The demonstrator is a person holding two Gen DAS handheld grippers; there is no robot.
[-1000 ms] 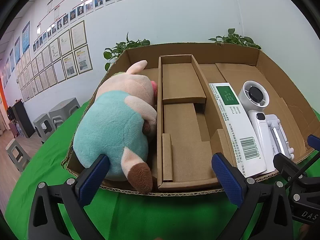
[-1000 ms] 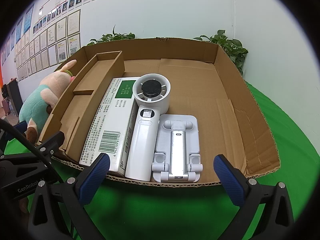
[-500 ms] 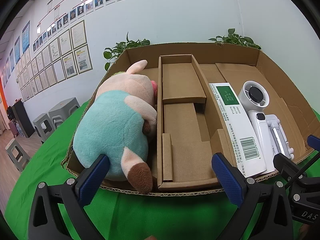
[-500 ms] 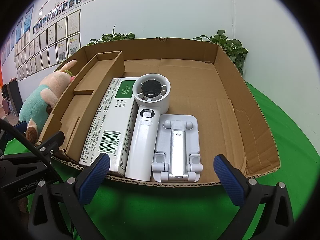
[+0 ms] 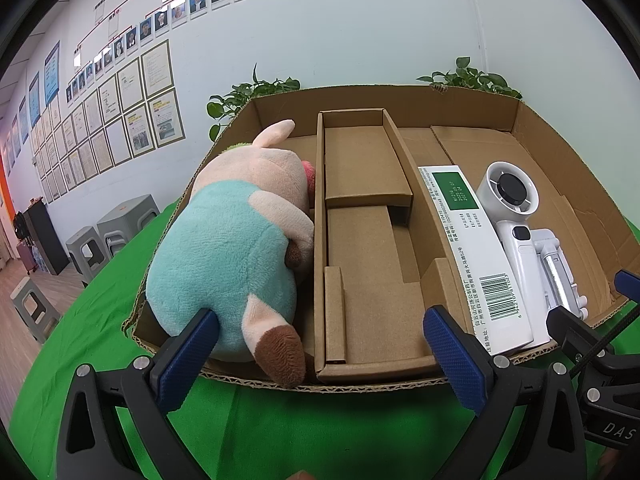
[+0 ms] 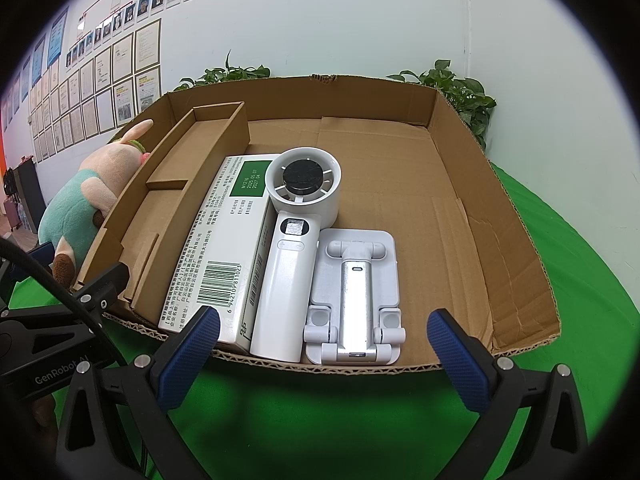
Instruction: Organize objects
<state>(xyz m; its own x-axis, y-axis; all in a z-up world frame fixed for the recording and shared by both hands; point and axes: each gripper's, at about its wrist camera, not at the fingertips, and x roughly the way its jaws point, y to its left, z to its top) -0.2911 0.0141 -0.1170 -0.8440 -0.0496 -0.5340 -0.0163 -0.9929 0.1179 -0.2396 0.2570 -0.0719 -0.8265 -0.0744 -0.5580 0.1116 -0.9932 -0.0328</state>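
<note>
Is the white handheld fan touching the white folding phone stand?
Touching: the right wrist view shows the white handheld fan lying flush against the white folding phone stand, no cardboard between.

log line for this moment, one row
left tongs open | right tongs open | plush, fan, stand in box

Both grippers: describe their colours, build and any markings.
The left gripper and right gripper share one build: black plastic triangular-framed arms with silver screws, ending in blue textured pads. The left body reads "GenRobot" in white and trails a black cable; the right shows "DAS".
</note>
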